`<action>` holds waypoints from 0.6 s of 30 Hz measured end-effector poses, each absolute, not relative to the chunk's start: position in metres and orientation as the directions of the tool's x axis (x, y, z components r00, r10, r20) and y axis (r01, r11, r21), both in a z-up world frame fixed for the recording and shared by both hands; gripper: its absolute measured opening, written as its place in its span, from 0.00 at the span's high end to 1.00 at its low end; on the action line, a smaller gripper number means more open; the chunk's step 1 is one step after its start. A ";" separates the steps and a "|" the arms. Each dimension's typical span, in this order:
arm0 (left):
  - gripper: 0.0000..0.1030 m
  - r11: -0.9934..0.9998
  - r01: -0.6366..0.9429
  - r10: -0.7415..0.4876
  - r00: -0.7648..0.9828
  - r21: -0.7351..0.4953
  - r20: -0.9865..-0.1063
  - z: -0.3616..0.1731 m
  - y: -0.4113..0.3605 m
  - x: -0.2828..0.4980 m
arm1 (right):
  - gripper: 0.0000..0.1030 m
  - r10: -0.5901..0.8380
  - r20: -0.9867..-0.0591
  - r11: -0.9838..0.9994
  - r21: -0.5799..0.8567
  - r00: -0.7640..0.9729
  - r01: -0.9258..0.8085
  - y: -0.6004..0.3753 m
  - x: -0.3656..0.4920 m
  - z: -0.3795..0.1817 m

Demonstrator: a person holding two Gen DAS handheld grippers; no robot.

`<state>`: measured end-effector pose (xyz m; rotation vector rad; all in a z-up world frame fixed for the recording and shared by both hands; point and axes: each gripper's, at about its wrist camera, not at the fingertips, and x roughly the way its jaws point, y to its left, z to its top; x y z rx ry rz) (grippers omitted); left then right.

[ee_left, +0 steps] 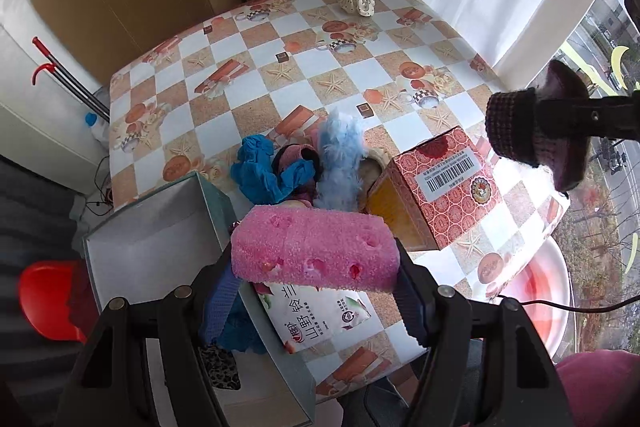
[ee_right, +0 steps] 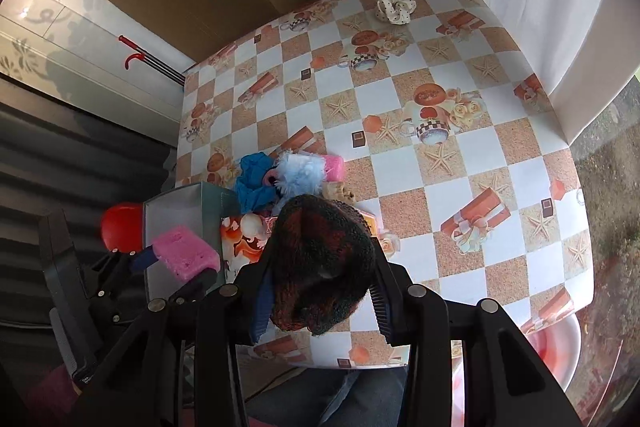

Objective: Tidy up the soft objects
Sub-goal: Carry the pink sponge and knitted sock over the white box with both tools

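My left gripper (ee_left: 316, 267) is shut on a pink sponge (ee_left: 316, 247) and holds it above the near right edge of a grey open box (ee_left: 160, 227); the sponge also shows in the right wrist view (ee_right: 186, 251). My right gripper (ee_right: 320, 291) is shut on a dark knitted hat (ee_right: 320, 263), held above the table; the hat shows at the right in the left wrist view (ee_left: 536, 131). A pile of soft things lies mid-table: a blue cloth (ee_left: 260, 171), a fluffy light-blue item (ee_left: 340, 163) and a pink-and-black item (ee_left: 296, 155).
A red patterned carton (ee_left: 440, 187) stands right of the pile. A tissue pack (ee_left: 320, 311) lies under the sponge. A cream scrunchie (ee_left: 356, 3) lies at the far side of the checkered table (ee_left: 280, 67). A red stool (ee_left: 44, 291) stands left, a pink basin (ee_left: 548, 279) right.
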<state>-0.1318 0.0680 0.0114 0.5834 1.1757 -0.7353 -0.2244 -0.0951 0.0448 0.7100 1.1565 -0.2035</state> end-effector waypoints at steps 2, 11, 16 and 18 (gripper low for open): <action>0.29 0.646 0.762 -0.206 0.219 0.035 -0.954 0.015 0.078 -0.133 | 0.58 0.220 -0.884 0.786 0.411 0.412 0.463 -0.075 -0.222 0.048; 0.29 0.704 0.708 -0.202 0.274 0.055 -0.940 0.028 0.124 -0.133 | 0.58 0.266 -0.885 0.847 0.404 0.382 0.346 -0.015 -0.202 0.048; 0.29 0.739 0.671 -0.189 0.295 0.062 -0.937 0.030 0.146 -0.132 | 0.58 0.284 -0.890 0.873 0.393 0.356 0.288 0.010 -0.190 0.048; 0.29 0.753 0.655 -0.186 0.297 0.058 -0.937 0.029 0.153 -0.130 | 0.58 0.286 -0.892 0.882 0.388 0.351 0.267 0.017 -0.186 0.050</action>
